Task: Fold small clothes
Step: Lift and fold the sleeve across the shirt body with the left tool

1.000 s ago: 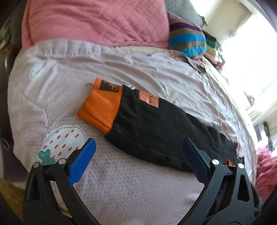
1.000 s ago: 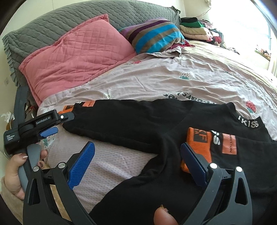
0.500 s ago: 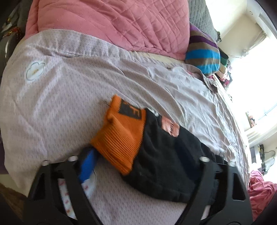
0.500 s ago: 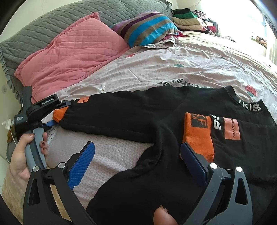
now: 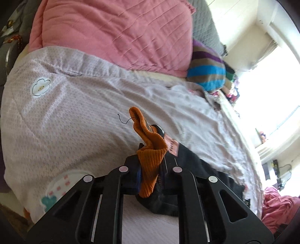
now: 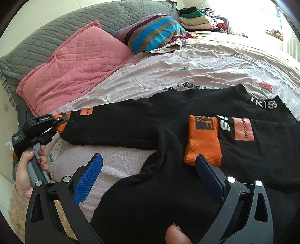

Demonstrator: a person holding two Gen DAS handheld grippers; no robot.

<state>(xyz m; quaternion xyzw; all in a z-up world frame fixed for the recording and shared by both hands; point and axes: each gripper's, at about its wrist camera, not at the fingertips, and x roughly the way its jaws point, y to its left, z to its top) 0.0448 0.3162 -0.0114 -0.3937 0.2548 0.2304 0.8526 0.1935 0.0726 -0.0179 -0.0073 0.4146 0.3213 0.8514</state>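
We see left gripper (image 5: 150, 169) just closed, clamping orange cuff (image 5: 150, 159) of black top (image 6: 131, 129); right gripper (image 6: 148, 174) spread wide, seemingly untouching

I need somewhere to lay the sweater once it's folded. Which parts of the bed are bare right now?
Bare bedspread lies between the black sweater and the striped cushion, and a smaller patch sits below the outstretched sleeve, by the right gripper. Crowded: the pink pillow at the head, the clothes pile in the far corner, and the left gripper shut on the orange cuff.

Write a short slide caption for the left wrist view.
Left tongs shut on the sweater's orange cuff, lifting it off the bedspread.
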